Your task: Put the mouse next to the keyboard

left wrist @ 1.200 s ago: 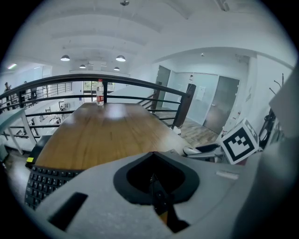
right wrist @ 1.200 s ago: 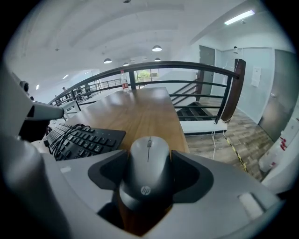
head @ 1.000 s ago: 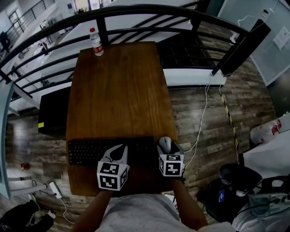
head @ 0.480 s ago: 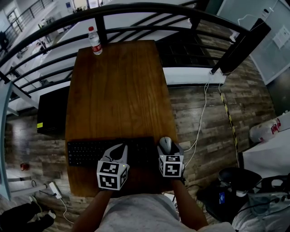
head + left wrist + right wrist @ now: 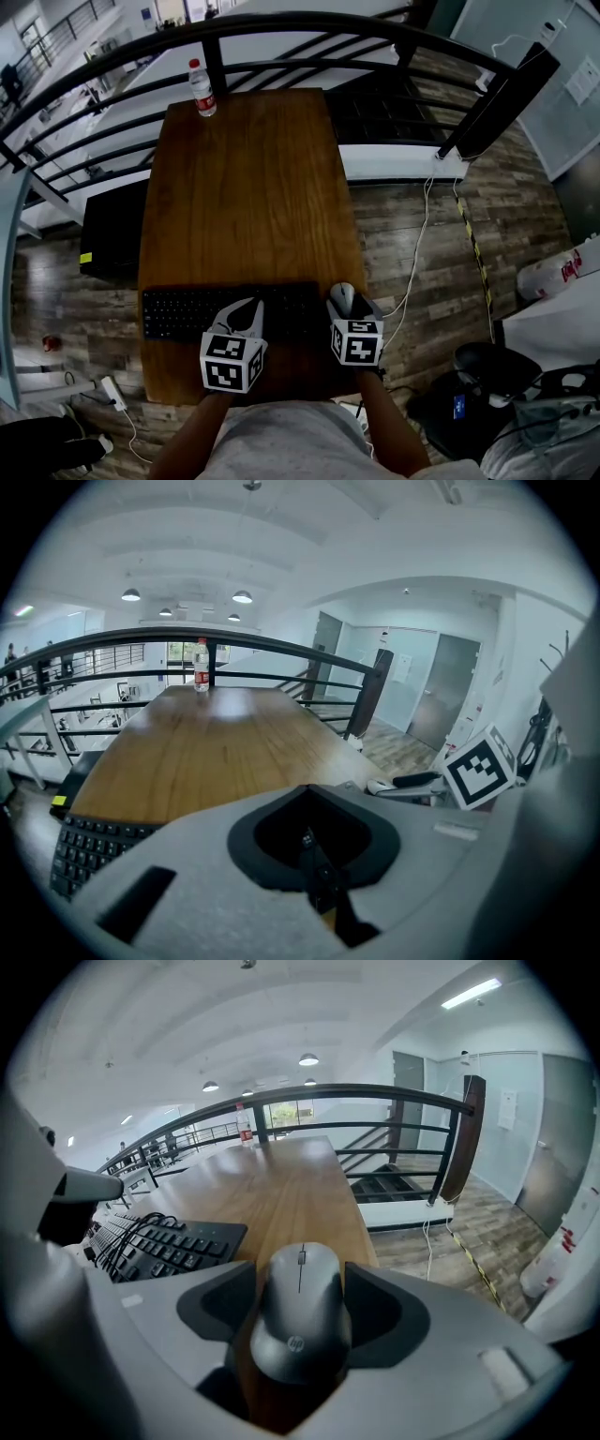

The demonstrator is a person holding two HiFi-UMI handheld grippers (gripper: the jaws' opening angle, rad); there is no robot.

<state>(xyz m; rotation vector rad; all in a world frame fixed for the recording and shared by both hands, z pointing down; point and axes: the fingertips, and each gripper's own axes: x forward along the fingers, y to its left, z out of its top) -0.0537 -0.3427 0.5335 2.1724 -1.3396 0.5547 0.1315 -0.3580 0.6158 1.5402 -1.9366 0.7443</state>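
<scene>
The right hand-held gripper (image 5: 300, 1282) has its jaws closed against both sides of the mouse (image 5: 300, 1321), which sits between them with its scroll wheel pointing away from the camera. In the head view the mouse (image 5: 342, 295) lies at the near right corner of the desk (image 5: 248, 197), just beside the right end of the keyboard (image 5: 187, 312). The left hand-held gripper (image 5: 314, 855) has its jaws pressed together with nothing between them, and is positioned over the keyboard's near edge. A water bottle (image 5: 201, 87) stands upright at the far left corner of the desk, next to the railing (image 5: 281, 23).
</scene>
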